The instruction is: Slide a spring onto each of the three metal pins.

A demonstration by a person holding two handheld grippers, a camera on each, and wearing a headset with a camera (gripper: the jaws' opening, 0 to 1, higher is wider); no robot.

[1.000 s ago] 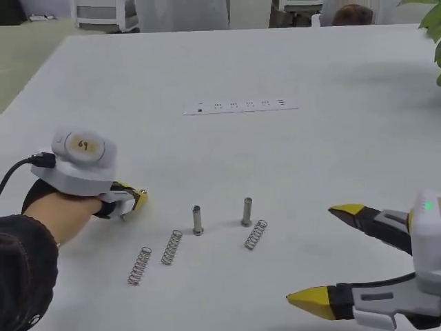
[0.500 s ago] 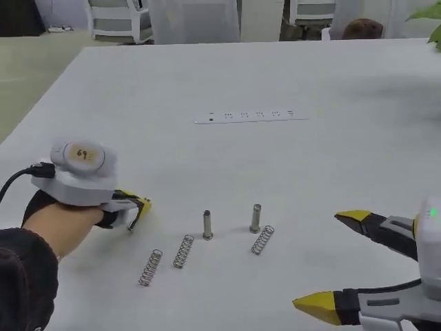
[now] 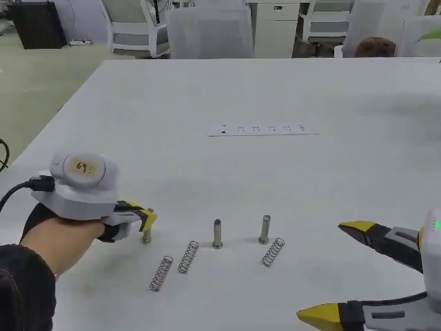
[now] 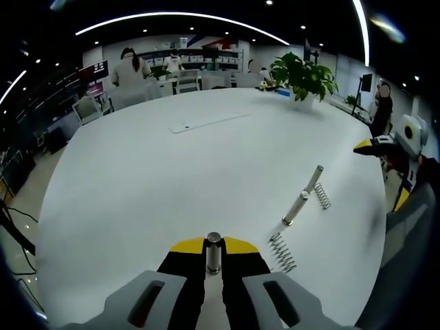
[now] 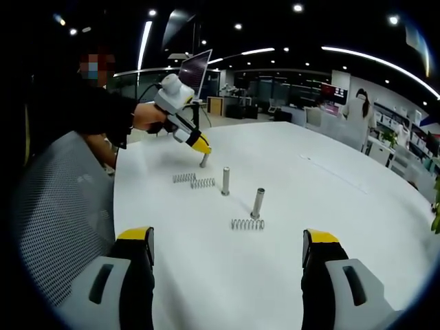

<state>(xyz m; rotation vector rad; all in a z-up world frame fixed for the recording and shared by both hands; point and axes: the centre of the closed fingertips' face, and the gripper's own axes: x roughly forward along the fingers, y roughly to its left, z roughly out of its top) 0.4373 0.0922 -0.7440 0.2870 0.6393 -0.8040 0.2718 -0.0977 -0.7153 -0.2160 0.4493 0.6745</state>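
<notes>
Now my left gripper (image 3: 147, 222), pinching the third pin (image 4: 214, 251), has stood it upright beside two pins (image 3: 218, 234); my right gripper (image 3: 320, 270) gapes, springs (image 3: 188, 256) still loose.

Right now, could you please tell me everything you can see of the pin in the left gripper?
The pin is a shiny grey metal cylinder with a flat round top. It stands upright, clamped between the yellow tips of the left gripper, its foot close to the white table; whether it touches is unclear.
</notes>
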